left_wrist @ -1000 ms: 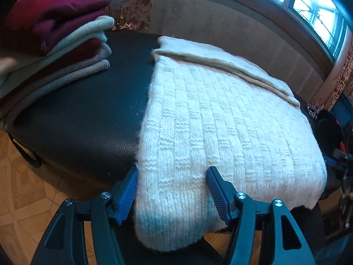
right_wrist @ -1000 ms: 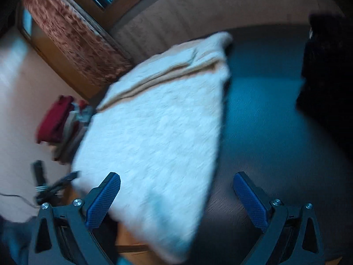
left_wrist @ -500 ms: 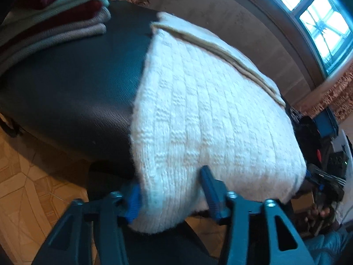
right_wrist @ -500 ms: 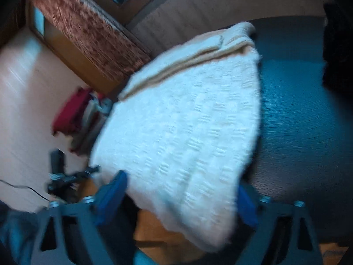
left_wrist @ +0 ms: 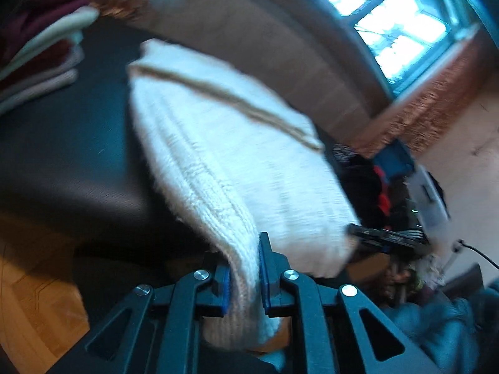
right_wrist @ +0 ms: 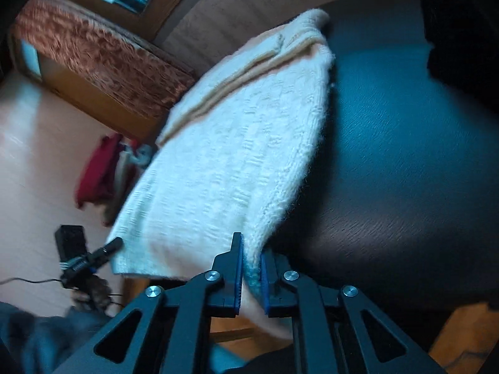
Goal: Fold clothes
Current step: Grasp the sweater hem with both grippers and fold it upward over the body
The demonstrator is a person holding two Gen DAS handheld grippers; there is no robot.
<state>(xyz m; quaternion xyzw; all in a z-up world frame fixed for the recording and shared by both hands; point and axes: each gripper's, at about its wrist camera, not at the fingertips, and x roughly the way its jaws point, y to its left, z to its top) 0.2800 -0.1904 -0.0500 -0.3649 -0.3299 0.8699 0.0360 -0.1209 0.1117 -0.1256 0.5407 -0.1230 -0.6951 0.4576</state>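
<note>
A cream knitted sweater [left_wrist: 234, 143] lies folded on the black padded table [left_wrist: 62, 124], its near hem hanging over the front edge. My left gripper [left_wrist: 244, 258] is closing its jaws on the hem's left corner, and the blue pads press into the bunched, lifted knit. In the right wrist view the same sweater [right_wrist: 234, 155] runs away from my right gripper [right_wrist: 251, 249], which is shut on the hem's right corner. The cloth between both grips is raised off the table [right_wrist: 389, 155].
A stack of folded clothes [left_wrist: 40, 53] in maroon, grey and pale green sits at the table's far left, also seen as the stack [right_wrist: 96, 171]. A dark garment pile [right_wrist: 461, 31] lies at the far right. Wooden floor and clutter lie below the front edge.
Both grippers went from wide open around the hem to pinched on it. The left one tilted and rose, pulling the left corner up into a ridge.
</note>
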